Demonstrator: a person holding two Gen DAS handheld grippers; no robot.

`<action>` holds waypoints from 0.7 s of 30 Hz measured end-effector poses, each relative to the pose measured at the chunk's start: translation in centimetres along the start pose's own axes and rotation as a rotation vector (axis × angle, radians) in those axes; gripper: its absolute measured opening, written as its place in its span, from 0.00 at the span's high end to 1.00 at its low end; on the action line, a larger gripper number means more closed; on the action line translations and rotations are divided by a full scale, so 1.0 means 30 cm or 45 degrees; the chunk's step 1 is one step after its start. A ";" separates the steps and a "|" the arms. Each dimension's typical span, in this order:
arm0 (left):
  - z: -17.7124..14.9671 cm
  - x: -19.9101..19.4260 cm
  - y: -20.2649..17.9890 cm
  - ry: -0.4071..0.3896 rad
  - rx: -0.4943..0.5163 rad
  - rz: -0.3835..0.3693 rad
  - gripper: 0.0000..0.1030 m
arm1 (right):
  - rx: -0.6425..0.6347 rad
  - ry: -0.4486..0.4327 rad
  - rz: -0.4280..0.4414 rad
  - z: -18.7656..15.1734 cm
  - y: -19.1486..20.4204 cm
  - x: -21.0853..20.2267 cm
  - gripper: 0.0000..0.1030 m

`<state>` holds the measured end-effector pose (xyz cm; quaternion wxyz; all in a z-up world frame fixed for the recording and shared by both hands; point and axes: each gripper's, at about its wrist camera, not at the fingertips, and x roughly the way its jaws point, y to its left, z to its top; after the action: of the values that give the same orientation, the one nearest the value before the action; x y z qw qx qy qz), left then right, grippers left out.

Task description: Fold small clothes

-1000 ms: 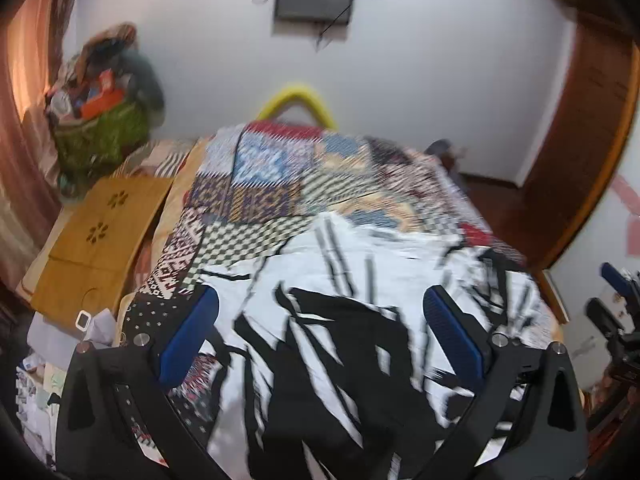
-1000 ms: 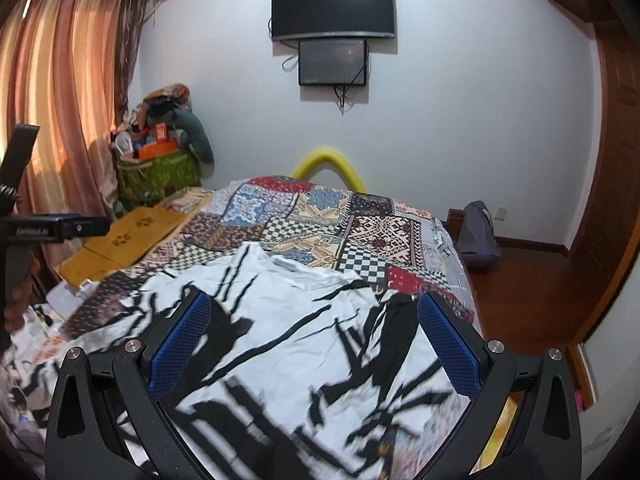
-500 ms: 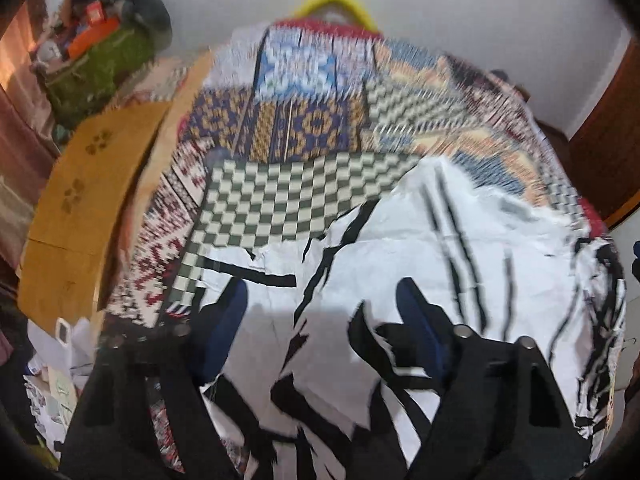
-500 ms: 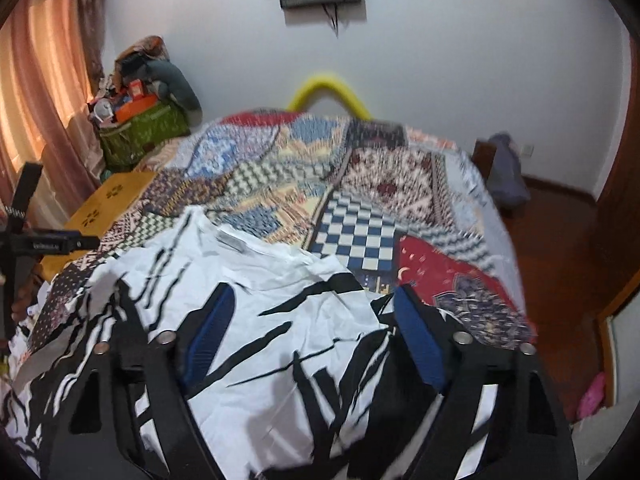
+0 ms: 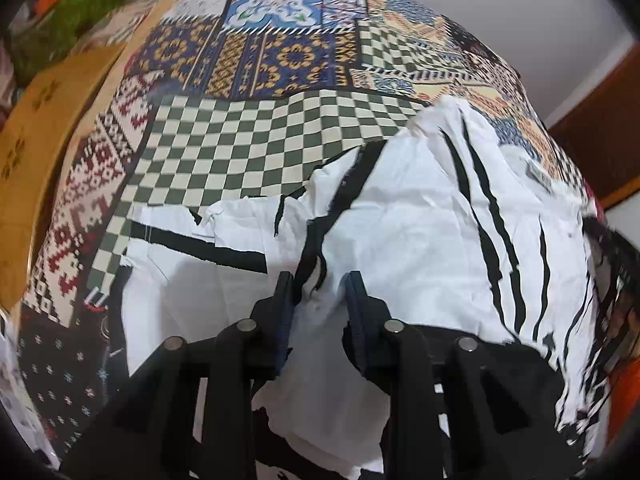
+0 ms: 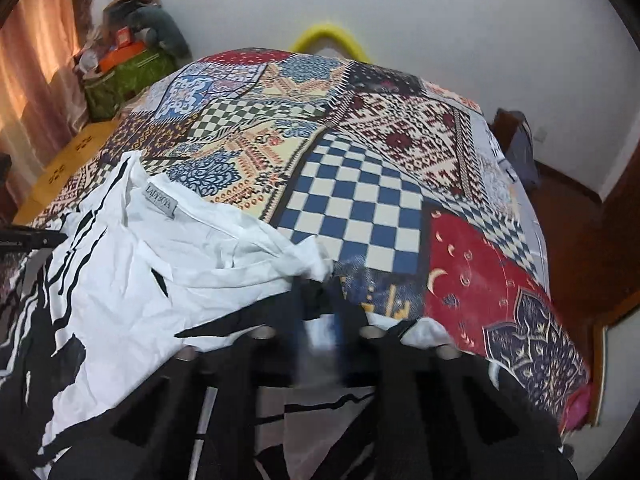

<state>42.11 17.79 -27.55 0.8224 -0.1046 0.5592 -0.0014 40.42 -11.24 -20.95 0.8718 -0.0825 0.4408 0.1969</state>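
Note:
A white shirt with black brush-stroke marks (image 5: 420,220) lies spread on a patchwork bedspread (image 5: 256,140). My left gripper (image 5: 318,286) has its blue-padded jaws nearly closed, pinching a raised fold of the shirt near its left sleeve. In the right wrist view the shirt (image 6: 168,264) shows its collar label at the upper left. My right gripper (image 6: 320,300) is blurred, its jaws close together around the shirt's dark right shoulder edge.
A wooden board (image 5: 36,128) lies along the bed's left side. A green bag with clutter (image 6: 120,76) stands by the curtain. A yellow curved tube (image 6: 328,38) sits behind the bed. A dark bag (image 6: 520,148) and wooden floor are to the right.
Both grippers have dropped down onto the shirt and closed from wide open to a narrow pinch on the fabric. The left one has bunched up a fold.

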 end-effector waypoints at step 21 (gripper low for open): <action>-0.004 -0.191 0.096 -0.108 -0.104 0.085 0.60 | 0.035 -0.098 -0.030 0.101 -0.030 -0.130 0.52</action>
<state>39.53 21.27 -22.82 0.8399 -0.1195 0.5267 0.0533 40.95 -12.16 -16.05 0.8915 -0.0681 0.4084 0.1837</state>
